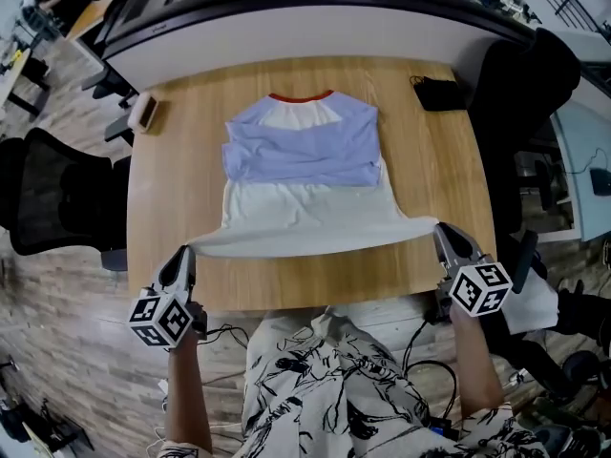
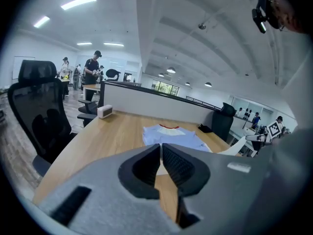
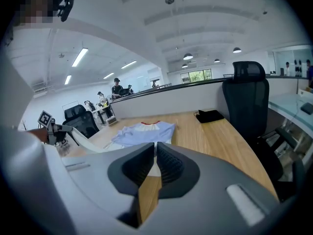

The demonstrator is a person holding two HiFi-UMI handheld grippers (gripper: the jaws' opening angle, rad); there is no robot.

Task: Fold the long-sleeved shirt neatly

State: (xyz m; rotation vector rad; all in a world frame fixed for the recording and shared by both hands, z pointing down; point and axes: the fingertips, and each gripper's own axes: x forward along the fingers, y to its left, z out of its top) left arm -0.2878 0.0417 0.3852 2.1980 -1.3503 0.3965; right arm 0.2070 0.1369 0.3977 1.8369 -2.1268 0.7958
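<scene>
A long-sleeved shirt (image 1: 301, 175) lies at the middle of a wooden table (image 1: 181, 160), its red-trimmed collar toward the top of the frame and its pale blue sleeves folded across the chest. The white lower half is drawn toward the near edge. A person seated at the bottom of the frame holds the garment by both hem corners. The left gripper (image 1: 183, 260), at lower left, is clenched on one corner, and the right gripper (image 1: 445, 239), at lower right, is clenched on the other, so the hem runs in a stretched line between them. In the left gripper view the jaws of the left gripper (image 2: 161, 153) meet with a sliver of white cloth pinched between them, and the shirt (image 2: 171, 136) spreads out on the wood beyond. The right gripper view shows the same, the right gripper (image 3: 155, 153) closed on white fabric and the shirt (image 3: 144, 131) lying past it. A small white box (image 1: 145, 113) sits at the table's upper left corner and a black pouch (image 1: 439, 93) at its upper right. A black office chair (image 1: 48, 203) stands off the table's left side.
</scene>
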